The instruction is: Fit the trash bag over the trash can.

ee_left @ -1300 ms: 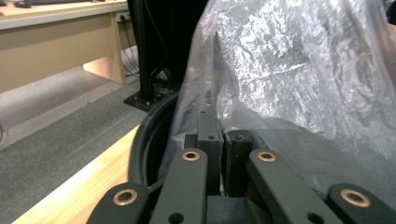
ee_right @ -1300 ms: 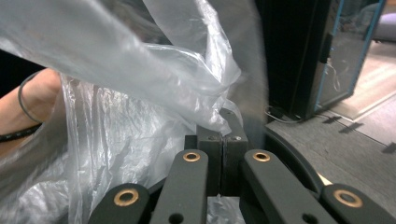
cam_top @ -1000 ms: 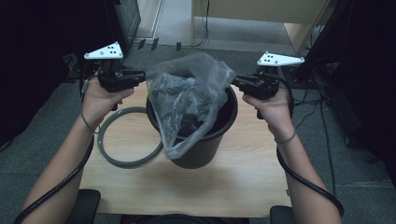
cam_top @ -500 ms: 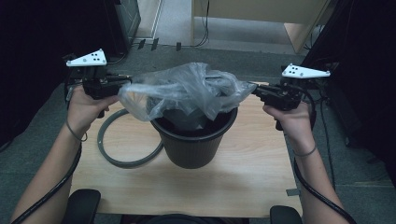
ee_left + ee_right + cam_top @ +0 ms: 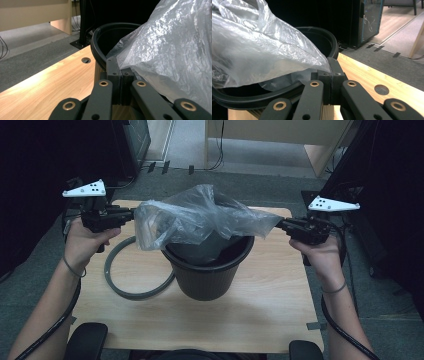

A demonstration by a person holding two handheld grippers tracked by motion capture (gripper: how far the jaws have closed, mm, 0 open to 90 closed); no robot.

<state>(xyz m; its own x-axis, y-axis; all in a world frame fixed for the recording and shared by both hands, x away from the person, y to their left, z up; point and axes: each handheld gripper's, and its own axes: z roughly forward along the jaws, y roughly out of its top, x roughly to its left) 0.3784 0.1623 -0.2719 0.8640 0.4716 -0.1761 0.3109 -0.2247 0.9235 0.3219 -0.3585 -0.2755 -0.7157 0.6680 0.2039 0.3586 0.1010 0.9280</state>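
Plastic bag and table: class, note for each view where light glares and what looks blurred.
High view: dark surroundings, soft sheen on the plastic bag. Left gripper view: bright glare on the table, jaws blurred. Right gripper view: bag glossy and washed out, black bin rim dim.

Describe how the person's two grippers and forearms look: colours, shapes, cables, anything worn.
Both the left gripper and right gripper are black, with brass-coloured rivets on the linkage. Each carries a grey three-cornered plate with dark dots. Black cables trail along bare forearms; each wrist wears a thin band.
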